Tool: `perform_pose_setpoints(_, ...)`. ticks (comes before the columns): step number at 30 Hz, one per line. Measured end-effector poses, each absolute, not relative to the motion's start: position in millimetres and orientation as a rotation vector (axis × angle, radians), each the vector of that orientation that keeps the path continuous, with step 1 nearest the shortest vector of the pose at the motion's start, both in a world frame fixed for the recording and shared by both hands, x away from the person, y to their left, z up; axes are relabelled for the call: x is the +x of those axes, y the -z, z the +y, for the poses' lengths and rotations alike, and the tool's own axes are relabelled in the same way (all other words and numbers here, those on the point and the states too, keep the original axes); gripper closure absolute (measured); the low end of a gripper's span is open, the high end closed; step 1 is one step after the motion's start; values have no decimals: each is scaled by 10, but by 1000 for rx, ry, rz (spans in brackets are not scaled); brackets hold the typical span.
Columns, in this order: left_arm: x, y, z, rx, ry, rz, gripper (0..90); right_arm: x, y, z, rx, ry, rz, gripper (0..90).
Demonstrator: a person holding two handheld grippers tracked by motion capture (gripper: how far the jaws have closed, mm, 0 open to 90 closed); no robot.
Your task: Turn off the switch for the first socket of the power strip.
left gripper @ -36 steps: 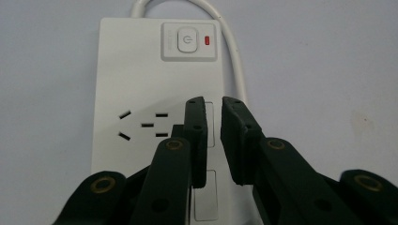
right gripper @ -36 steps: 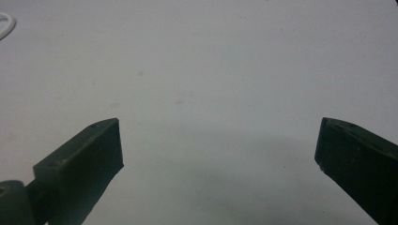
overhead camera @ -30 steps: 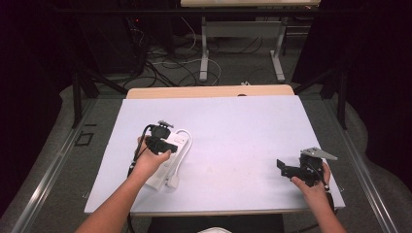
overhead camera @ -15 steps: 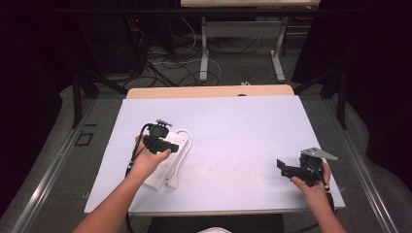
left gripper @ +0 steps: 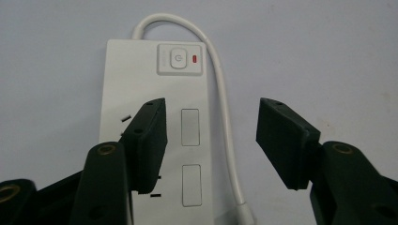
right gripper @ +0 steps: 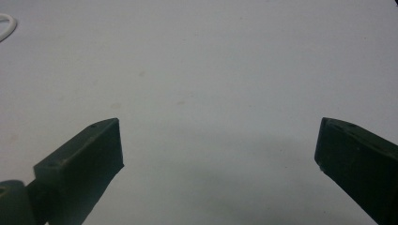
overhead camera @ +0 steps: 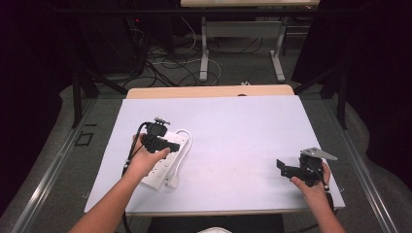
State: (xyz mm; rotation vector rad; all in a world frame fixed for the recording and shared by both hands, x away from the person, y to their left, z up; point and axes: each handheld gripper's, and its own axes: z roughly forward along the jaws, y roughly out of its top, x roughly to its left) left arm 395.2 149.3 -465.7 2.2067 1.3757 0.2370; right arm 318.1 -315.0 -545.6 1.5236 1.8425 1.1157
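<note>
Your left gripper (left gripper: 211, 140) hovers over the white power strip (left gripper: 155, 131) at the frame's lower left, jaws just opening, apparently released. Right gripper (right gripper: 218, 154) idles open. Next, lift clear.

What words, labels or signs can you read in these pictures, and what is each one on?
No words, brands or numbers can be read.
Power symbol, a circle with a short stroke: on the switch button of the white power strip, beside a small red indicator light.
Two blank grey rectangles on the strip: no print visible.
High view: the strip is too small to read.
</note>
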Motion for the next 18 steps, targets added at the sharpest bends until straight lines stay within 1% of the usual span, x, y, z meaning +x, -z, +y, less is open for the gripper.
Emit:
perform_pose_setpoints(7,3922,4601,1495,2212,-258,1370,385,3182,5451,-3153,1511,-1114,1835,7)
perform_pose_setpoints(18,3889,4589,1562,2190,-280,1351,368,3181,5452,-3159,1508,-1112,1837,7)
